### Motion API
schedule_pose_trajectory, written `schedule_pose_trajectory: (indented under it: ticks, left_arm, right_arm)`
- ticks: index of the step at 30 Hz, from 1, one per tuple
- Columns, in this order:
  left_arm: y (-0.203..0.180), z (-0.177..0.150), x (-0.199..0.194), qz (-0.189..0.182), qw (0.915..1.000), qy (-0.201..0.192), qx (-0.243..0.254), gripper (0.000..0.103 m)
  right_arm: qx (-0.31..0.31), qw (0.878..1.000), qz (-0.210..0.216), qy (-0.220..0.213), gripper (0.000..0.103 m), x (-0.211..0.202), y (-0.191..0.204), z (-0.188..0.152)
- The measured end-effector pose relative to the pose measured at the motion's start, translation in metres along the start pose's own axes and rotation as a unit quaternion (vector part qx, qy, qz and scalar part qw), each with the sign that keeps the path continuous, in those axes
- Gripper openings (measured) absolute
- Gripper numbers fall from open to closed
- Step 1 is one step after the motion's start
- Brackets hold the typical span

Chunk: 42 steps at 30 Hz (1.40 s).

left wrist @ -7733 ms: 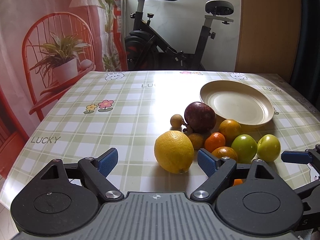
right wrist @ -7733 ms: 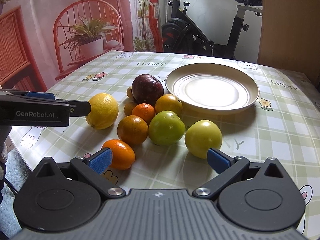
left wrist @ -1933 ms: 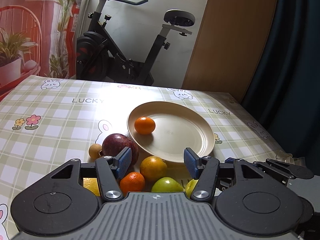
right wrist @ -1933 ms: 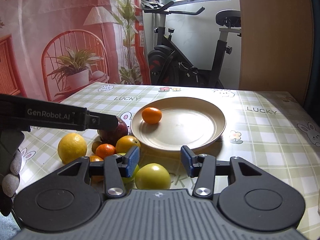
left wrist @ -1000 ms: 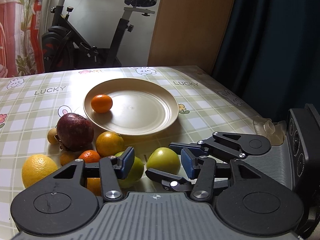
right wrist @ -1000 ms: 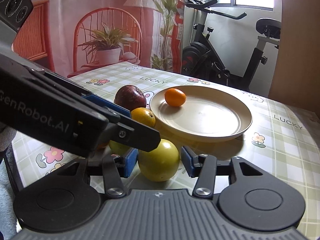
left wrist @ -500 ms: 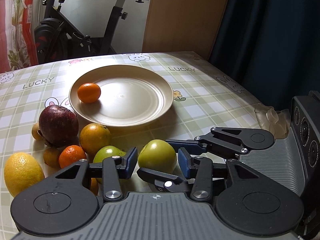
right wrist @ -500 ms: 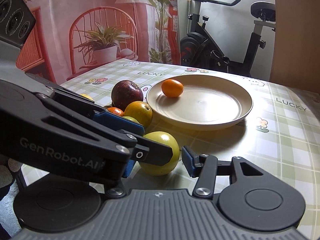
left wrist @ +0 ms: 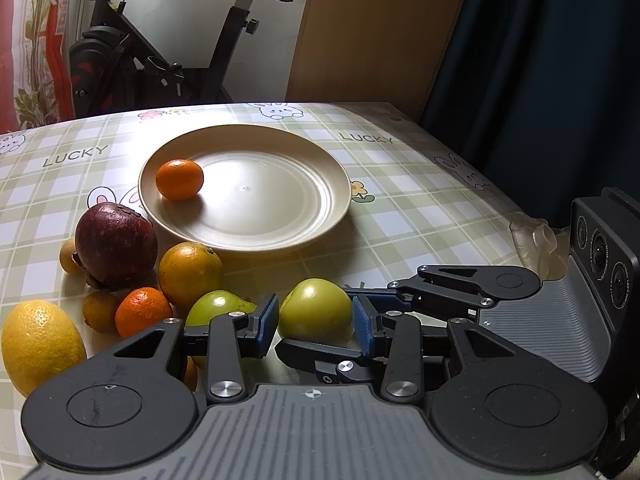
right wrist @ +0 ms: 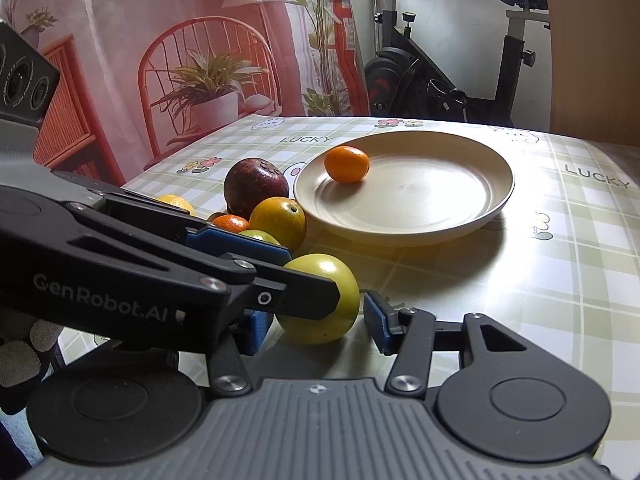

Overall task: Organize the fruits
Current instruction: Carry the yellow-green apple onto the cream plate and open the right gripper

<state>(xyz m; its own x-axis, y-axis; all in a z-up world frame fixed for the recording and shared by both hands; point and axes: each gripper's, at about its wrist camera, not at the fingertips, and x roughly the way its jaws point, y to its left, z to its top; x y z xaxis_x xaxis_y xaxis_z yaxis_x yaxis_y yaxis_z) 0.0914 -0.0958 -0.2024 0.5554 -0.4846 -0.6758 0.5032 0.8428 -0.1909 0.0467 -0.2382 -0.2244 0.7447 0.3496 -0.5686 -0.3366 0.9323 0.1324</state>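
left gripper [left wrist: 316, 322]: black plastic linkage arms, round black discs at the near corners, grey ribbed base plate with a small crosshair mark
left gripper pads [left wrist: 267, 319]: blue, flat, rectangular
left gripper screws [left wrist: 223, 388]: silver round pivot heads on the arms
left gripper side [right wrist: 104, 294]: grey lettering "GenRobot.AI" on black; camera block with round lenses at the far left
right gripper [right wrist: 316, 330]: same black arms, blue pads, grey ribbed base, silver screws
right gripper camera block [left wrist: 604, 246]: black, three round lenses
glove [right wrist: 20, 354]: light grey knit, near left
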Motion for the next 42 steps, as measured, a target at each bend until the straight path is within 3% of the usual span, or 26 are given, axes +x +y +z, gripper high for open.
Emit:
schedule_pose_trajectory:
  ticks: [5,16,24,27,36,42]
  left_arm:
    - [0.001,0.000,0.001,-0.001,1.0000,0.001,-0.001,0.043]
    - [0.001,0.004,0.005,-0.003,0.9999,0.000,-0.012,0.043]
    - [-0.009,0.020,0.005,-0.015,0.9996,-0.013,0.019,0.042]
    - [-0.015,0.030,0.010,-0.021,0.9989,-0.017,0.038,0.042]
    - [-0.011,0.076,0.034,-0.029,0.9989,-0.034,0.018,0.043]
    - [-0.002,0.099,0.070,-0.013,0.9996,-0.016,-0.018,0.043]
  right_arm:
    - [0.030,0.999,0.020,-0.002,0.052,-0.004,-0.009,0.000]
    - [0.032,0.999,0.014,-0.014,0.049,-0.007,-0.008,-0.001]
    - [0.071,0.996,0.005,-0.058,0.049,-0.019,-0.021,0.000]
    - [0.075,0.995,-0.009,-0.071,0.049,-0.022,-0.028,0.006]
    - [0.086,0.990,-0.046,-0.107,0.049,-0.010,-0.052,0.041]
    - [0.061,0.988,-0.108,-0.095,0.048,0.021,-0.057,0.056]
